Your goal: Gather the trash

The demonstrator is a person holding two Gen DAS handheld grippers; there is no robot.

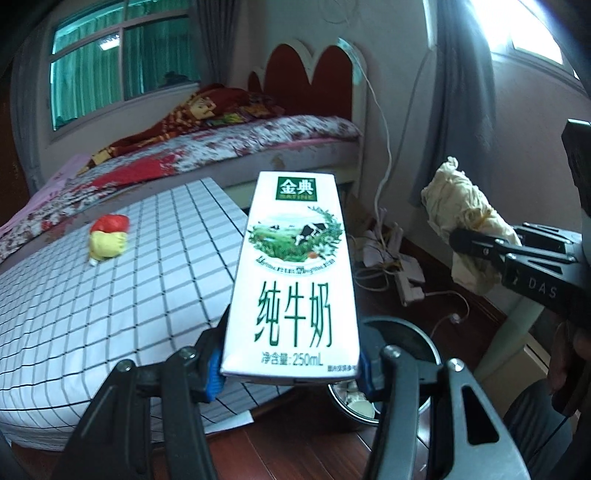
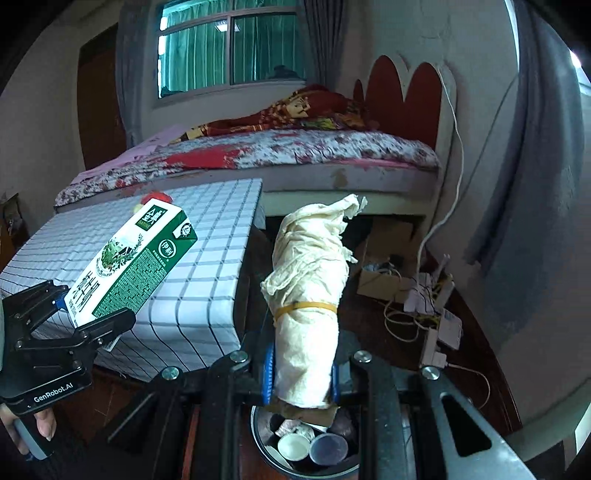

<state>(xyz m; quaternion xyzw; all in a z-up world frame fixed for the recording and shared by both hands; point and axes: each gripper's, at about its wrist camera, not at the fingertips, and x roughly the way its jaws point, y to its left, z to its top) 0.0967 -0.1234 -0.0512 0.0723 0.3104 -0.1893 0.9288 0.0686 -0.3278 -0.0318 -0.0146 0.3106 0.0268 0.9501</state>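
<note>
**Right wrist view: both pieces over the bin, one left behind**

Right claw [image 2: 303,373] grips a paper roll [image 2: 308,295] directly above the trash bin [image 2: 306,443], which already holds cups. Left claw [image 1: 290,369] clamps a milk carton [image 1: 295,273] near the bin's rim. Neither is dropped yet. A red-and-yellow wrapper [image 1: 109,236] remains on the checked worktop [image 1: 74,314].

A bed with a red scalloped headboard [image 2: 406,86] and a red-and-white floral bedspread [image 2: 295,149] is set against a pale plaster wall [image 1: 295,33]. A large window with green curtains [image 2: 229,48] is seen behind it, and grey drapes [image 1: 461,92] are hung at the right. A white grid-patterned table [image 1: 110,295] is placed on dark reddish wooden flooring [image 1: 295,435]. White cables and a power strip [image 2: 436,314] are scattered beside the bed.
</note>
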